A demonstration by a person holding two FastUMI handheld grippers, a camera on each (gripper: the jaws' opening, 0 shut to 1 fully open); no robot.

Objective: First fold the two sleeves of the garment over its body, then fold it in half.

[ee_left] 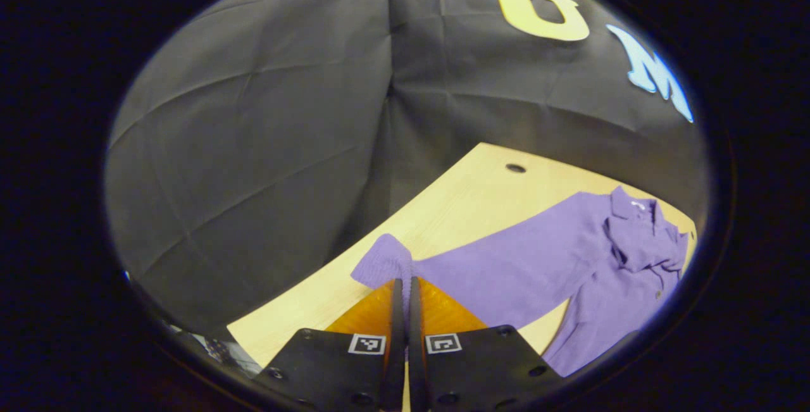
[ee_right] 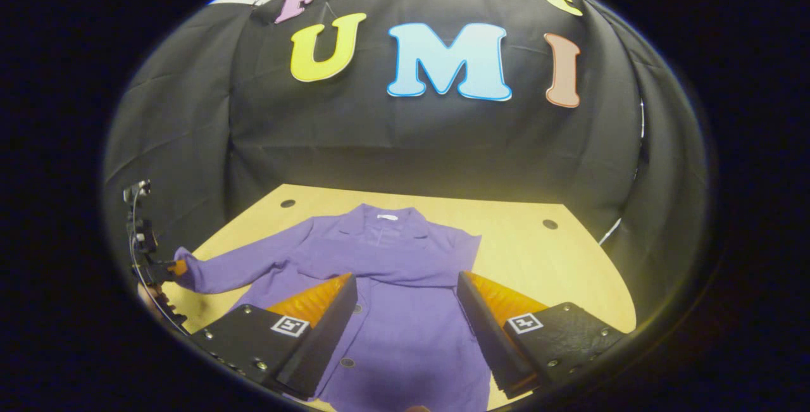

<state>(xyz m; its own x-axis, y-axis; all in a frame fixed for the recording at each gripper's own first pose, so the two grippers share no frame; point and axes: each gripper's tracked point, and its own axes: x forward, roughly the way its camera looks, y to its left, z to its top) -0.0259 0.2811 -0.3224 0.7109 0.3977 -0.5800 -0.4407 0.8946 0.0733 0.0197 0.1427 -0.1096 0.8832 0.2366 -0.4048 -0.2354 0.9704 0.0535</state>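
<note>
A purple shirt (ee_right: pixel 386 273) lies spread on the pale wooden worktop (ee_right: pixel 569 273), collar toward the booth's back wall and its buttoned front facing up. In the right gripper view its left-hand sleeve (ee_right: pixel 247 269) stretches out sideways toward the worktop's edge, while the other sleeve already lies folded across the chest.

The left tool (ee_left: pixel 405 282) has its fingers pressed together with the cuff (ee_left: pixel 386 260) of the stretched-out sleeve pinched between them; in the left gripper view the cuff bunches just beyond the fingertips and the sleeve runs from there up to the collar (ee_left: pixel 639 222) at the right. The right gripper view shows the same tool at the far left (ee_right: pixel 171 268), touching the end of that sleeve near the worktop's edge.

The right tool (ee_right: pixel 405 285) is spread wide and holds nothing. It sits over the lower middle of the shirt, one finger on each side of the button line, with the purple cloth showing between them. Whether its fingertips touch the cloth I cannot tell.
</note>
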